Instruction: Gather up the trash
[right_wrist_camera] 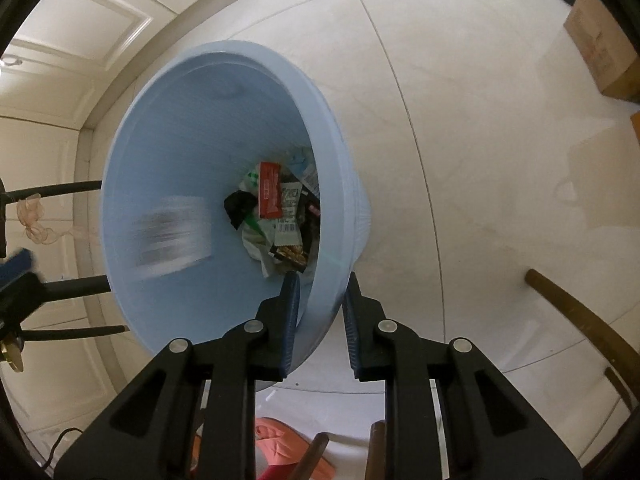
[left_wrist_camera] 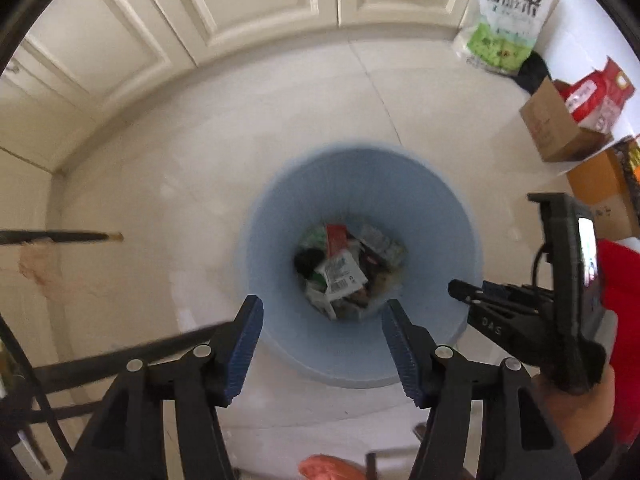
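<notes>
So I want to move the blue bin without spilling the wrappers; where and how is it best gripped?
Grip the bin by its thin rim, coming from above with one pad inside the wall and one outside. It stands open-topped on the floor, its wall too wide to span. The right gripper already pinches the rim this way.

One pale blue bin point(left_wrist_camera: 280, 216) stood on the floor. Inside it lay a heap of wrappers point(right_wrist_camera: 280, 216), too jumbled to count exactly; at least one red packet point(right_wrist_camera: 269, 190) and one black piece point(right_wrist_camera: 239, 206) showed, and one blurred sheet point(right_wrist_camera: 174, 236) was nearer the bin's mouth. Beyond the bin were two cardboard boxes point(left_wrist_camera: 554, 126) and one white-and-green bag point(left_wrist_camera: 505, 16). Two grippers were present, the left gripper point(left_wrist_camera: 322, 346) and the right gripper point(right_wrist_camera: 320, 320).
</notes>
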`<state>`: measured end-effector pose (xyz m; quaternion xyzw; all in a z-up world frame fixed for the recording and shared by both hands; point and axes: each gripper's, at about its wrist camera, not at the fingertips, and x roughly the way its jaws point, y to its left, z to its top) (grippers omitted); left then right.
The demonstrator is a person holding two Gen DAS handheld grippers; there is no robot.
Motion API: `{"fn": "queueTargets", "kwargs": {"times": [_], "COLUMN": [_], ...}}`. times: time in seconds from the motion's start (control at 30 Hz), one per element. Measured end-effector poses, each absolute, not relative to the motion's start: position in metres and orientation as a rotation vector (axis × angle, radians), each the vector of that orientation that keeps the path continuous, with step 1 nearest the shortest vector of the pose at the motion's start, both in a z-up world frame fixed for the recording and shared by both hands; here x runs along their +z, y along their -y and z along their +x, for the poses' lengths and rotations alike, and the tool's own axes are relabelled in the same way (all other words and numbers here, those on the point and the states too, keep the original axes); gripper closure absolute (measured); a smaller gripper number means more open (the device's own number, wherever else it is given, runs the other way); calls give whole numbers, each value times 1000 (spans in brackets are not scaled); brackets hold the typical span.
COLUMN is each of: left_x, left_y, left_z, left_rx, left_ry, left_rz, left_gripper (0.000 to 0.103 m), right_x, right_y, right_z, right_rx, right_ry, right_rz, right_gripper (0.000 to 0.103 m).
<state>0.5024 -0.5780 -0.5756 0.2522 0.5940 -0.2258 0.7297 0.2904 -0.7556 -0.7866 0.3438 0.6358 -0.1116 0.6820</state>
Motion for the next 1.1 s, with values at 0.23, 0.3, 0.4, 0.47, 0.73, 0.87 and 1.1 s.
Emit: {"fn": "queueTargets", "kwargs": {"times": [0.23,0.3,0.4,0.47,0.73,0.87,1.1], "left_x": [-493,-462,-418,-394,-288,-233,-162], "left_y": [553,541,524,510,423,358,235], "left_z": [459,440,412,393,306,247,156], "left_rx": [-511,-521,-523,-532,-560,-564,-459], "left_ry": [-1149,-1070,-977,-947,-758,-638,-429], "left_rz": [548,538,496,453,341,255,182], "left_gripper": [45,43,42,40,31,24,6], "right_x": [-761,-736,-690,-654,-471,-379,-235], "right_y": [746,739,725,712,631,580,464], "right_z": [284,276,264,256,222,209,195], "right_rx": [-314,-329,-323,-320,-244,-205,-55], "right_ry": [-1396,-1367,-1291,-1225,-944,-801,-559], "right_rz": [713,708,713,712,592,494,324], "right_gripper": [78,67,47,39,8,0,0]}}
